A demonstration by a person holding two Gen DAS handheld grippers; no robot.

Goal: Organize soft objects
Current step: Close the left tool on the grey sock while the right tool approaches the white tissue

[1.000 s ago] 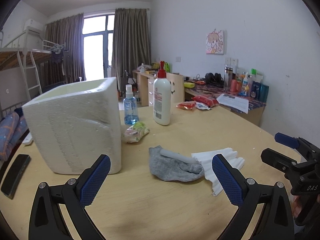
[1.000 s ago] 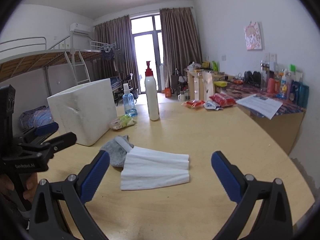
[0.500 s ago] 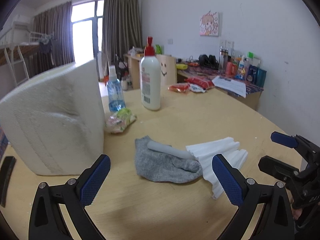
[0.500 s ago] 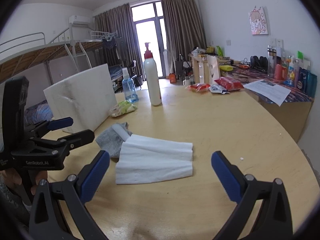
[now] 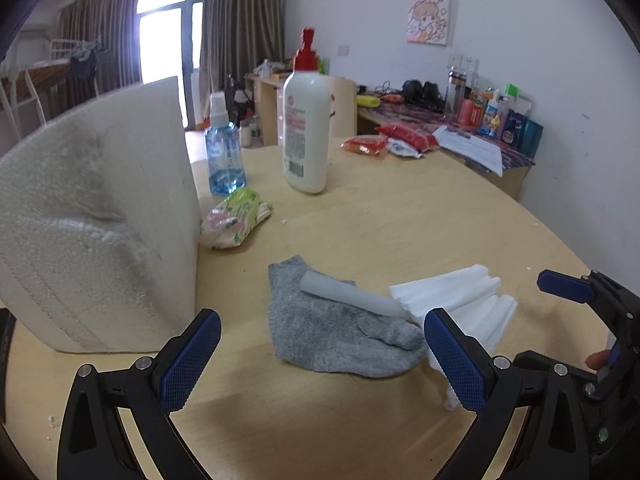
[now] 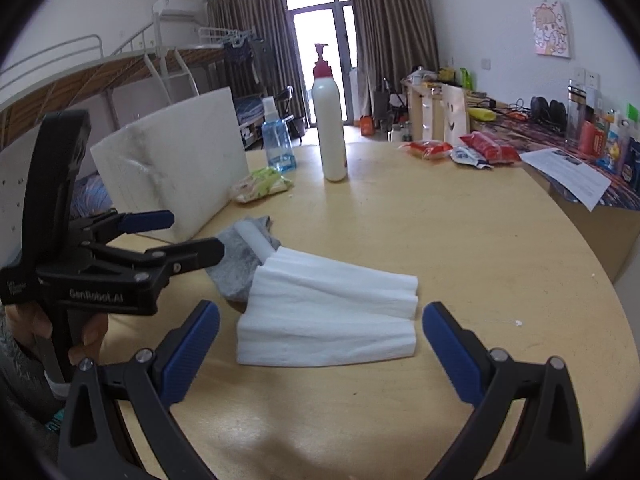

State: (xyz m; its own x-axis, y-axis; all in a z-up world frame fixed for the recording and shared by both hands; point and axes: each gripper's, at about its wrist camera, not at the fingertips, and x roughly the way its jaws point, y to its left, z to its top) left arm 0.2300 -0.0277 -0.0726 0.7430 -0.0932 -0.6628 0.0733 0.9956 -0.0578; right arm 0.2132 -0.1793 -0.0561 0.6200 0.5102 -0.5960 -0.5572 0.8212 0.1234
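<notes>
A grey sock (image 5: 336, 332) (image 6: 236, 268) lies flat on the round wooden table (image 5: 400, 220), with a pale grey roll (image 5: 352, 298) (image 6: 256, 240) resting across it. A folded white cloth (image 6: 328, 320) (image 5: 468, 300) lies beside the sock, its edge over the sock's end. My left gripper (image 5: 320, 360) is open just short of the sock, nothing between its fingers. My right gripper (image 6: 320, 344) is open just short of the white cloth, also holding nothing. Each gripper shows in the other's view.
A large white foam box (image 5: 92, 224) (image 6: 176, 168) stands to the left of the sock. Behind are a green tissue pack (image 5: 236, 218), a blue spray bottle (image 5: 224, 152) and a white pump bottle (image 5: 306, 128). Red snack packets (image 6: 456, 148) lie far right.
Both grippers have come lower and closer to the sock and the white cloth, which now loom larger. Both stayed open. Nothing on the table has moved.
</notes>
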